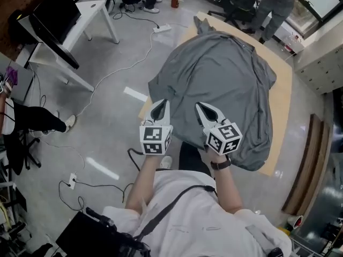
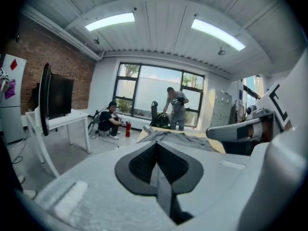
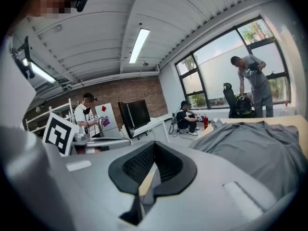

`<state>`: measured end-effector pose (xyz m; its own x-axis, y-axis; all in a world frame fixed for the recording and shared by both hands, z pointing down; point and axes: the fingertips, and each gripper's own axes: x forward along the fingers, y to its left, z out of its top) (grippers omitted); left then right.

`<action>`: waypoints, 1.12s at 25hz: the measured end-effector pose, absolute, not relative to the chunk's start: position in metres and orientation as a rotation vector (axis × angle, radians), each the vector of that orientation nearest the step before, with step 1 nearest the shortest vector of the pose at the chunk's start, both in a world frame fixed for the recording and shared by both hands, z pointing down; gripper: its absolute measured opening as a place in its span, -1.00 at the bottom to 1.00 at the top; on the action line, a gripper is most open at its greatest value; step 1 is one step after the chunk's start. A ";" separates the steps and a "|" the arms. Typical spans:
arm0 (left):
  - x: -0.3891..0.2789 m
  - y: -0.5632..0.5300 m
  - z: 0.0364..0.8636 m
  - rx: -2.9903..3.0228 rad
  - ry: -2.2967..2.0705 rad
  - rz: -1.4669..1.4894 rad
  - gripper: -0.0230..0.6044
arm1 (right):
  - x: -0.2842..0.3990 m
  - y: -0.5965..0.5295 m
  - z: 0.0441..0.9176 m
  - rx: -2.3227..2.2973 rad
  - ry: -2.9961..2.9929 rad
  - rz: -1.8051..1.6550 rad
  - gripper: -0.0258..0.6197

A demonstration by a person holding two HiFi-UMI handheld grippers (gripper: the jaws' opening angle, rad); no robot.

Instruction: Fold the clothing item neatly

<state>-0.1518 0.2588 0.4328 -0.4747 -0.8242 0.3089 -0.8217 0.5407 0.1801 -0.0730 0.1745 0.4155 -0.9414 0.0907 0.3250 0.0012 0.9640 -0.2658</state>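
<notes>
My left gripper [image 1: 162, 104] and right gripper [image 1: 200, 107] both closed, empty, side by side at near edge of grey shirt [image 1: 225, 79] on table [image 1: 285, 111].

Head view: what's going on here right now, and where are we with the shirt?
A person holds a gripper in each hand over the near edge of a grey shirt, which lies spread out but rumpled on a wooden table. No fold shows in it yet. The left gripper and the right gripper both have their jaws shut with nothing between them, so neither has hold of the cloth.
</notes>
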 end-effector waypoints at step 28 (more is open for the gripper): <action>-0.229 0.185 0.735 0.926 -1.968 0.378 -0.76 | -0.124 0.073 0.536 -0.234 -2.489 0.488 -0.90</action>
<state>-0.2288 0.1846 0.7352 -0.3144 -0.4588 0.8311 -0.7342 0.6724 0.0935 -0.1243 0.0726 0.5357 -0.8128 0.2714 0.5155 0.0567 0.9175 -0.3938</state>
